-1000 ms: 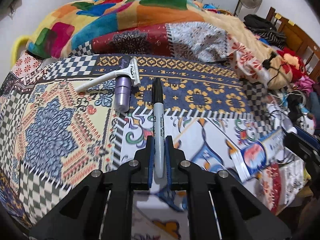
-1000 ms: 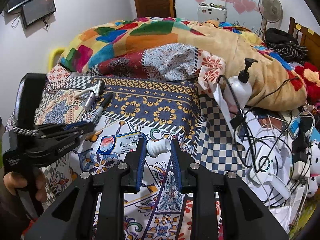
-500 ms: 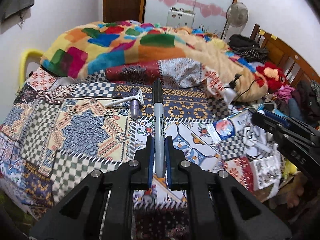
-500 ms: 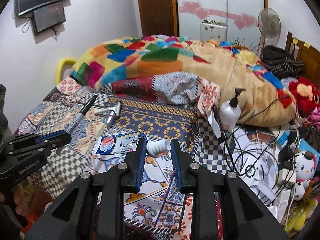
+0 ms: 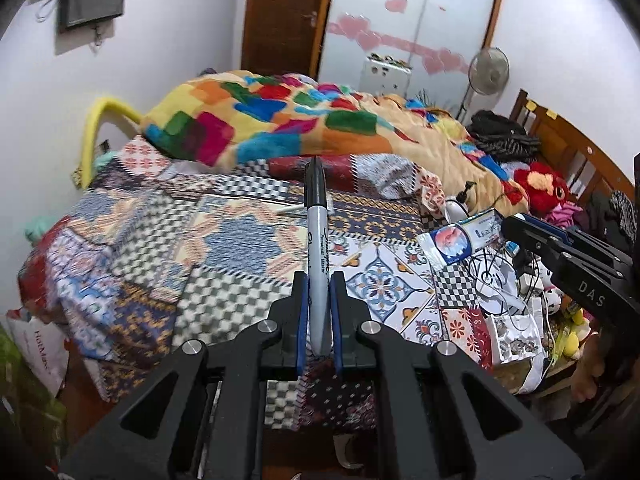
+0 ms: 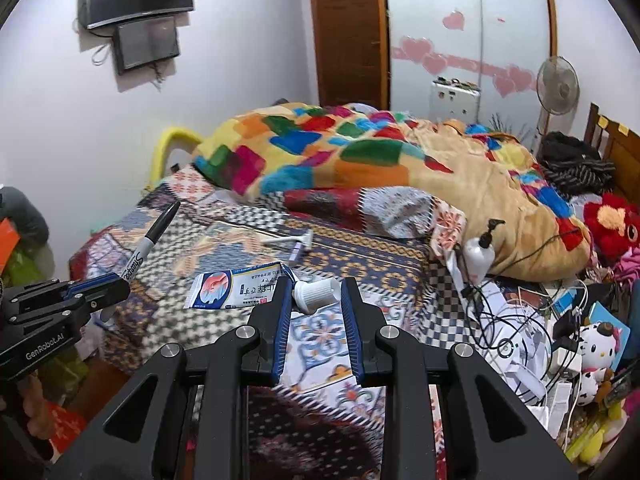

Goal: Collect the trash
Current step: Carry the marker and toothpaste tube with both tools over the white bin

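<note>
My left gripper [image 5: 318, 280] is shut on a grey Sharpie marker [image 5: 318, 236] with a black cap, held upright above the bed's foot; it shows in the right wrist view too [image 6: 148, 242]. My right gripper [image 6: 314, 292] is shut on a white toothpaste tube [image 6: 236, 290] near its ribbed white cap [image 6: 314, 294], held in the air; the tube also shows in the left wrist view [image 5: 460, 242]. A white razor [image 6: 290, 240] and a small purple cylinder [image 6: 298, 252] lie on the patterned bedspread [image 6: 224, 240] beyond both grippers.
A colourful blanket [image 6: 340, 148] is heaped at the bed's far side. A pump bottle [image 6: 478, 254], cables [image 6: 504, 320] and plush toys [image 6: 596, 344] crowd the right. A white bag [image 5: 40, 344] sits on the floor at left. A fan [image 6: 556, 84] stands behind.
Both grippers have lifted and pulled back from the bed, carrying the marker and the toothpaste tube. The razor and purple cylinder stay on the bedspread, now farther off.
</note>
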A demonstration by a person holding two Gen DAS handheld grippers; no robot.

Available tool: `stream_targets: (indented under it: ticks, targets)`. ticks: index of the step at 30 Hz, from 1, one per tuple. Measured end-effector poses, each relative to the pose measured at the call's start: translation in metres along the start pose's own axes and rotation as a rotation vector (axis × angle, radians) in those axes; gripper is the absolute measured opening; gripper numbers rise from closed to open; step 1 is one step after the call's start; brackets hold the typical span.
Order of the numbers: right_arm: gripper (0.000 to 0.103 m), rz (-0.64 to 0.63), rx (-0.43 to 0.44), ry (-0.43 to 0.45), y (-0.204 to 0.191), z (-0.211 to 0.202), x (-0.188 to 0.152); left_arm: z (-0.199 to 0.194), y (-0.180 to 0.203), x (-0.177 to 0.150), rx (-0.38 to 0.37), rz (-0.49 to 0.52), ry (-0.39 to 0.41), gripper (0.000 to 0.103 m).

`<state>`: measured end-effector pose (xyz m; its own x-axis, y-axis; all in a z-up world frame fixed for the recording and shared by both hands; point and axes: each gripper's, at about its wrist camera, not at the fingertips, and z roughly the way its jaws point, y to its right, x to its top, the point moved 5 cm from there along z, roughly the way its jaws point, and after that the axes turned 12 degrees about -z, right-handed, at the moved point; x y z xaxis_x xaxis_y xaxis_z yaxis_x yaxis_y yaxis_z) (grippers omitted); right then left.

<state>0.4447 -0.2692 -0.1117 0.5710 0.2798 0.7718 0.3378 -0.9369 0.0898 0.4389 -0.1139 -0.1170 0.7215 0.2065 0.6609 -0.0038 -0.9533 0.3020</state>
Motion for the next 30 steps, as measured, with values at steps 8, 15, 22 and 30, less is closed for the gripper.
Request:
stream_targets:
  ticks: [8,15,22,30]
  targets:
    - [0.023,-0.069,0.053,0.033,-0.057,-0.028,0.006,-0.067,-0.054,-0.016,0.048,-0.058,0.07,0.009]
    - [0.023,-0.154,0.115,0.034,-0.115,-0.037,0.01,-0.114,-0.105,-0.042,0.106,-0.1,0.106,0.009]
    - [0.023,-0.246,0.192,0.021,-0.182,-0.039,0.005,-0.145,-0.16,-0.072,0.155,-0.174,0.109,0.009]
    - [0.023,-0.358,0.289,-0.02,-0.26,-0.027,-0.01,-0.173,-0.221,-0.107,0.243,-0.257,0.106,0.009]
